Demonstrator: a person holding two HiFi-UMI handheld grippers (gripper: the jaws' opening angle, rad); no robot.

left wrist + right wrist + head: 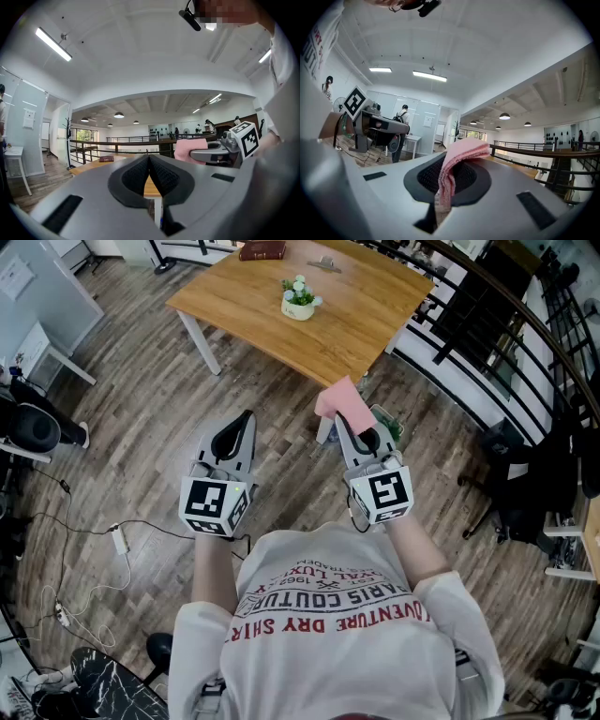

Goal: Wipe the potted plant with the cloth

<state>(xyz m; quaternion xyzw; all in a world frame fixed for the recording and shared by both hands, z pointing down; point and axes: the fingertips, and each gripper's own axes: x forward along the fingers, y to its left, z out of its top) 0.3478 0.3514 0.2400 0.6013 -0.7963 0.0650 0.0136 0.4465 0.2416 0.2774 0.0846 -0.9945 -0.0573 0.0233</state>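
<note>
**Head view:** taken from the person's head, looking steeply down and close over the left gripper [246, 418] and right gripper [341, 424], with the table [356, 324] farther ahead and its near edge just beyond the right gripper's tips. **Left and right gripper views:** wide-angle cameras set just behind each gripper's own jaws, looking level along them across the room. All three views share the table, and each gripper view catches the other gripper at its side.

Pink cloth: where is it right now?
In the head view the pink cloth sits right of centre, clamped in the right hand-held gripper, just in front of the wooden table's near edge.
</note>
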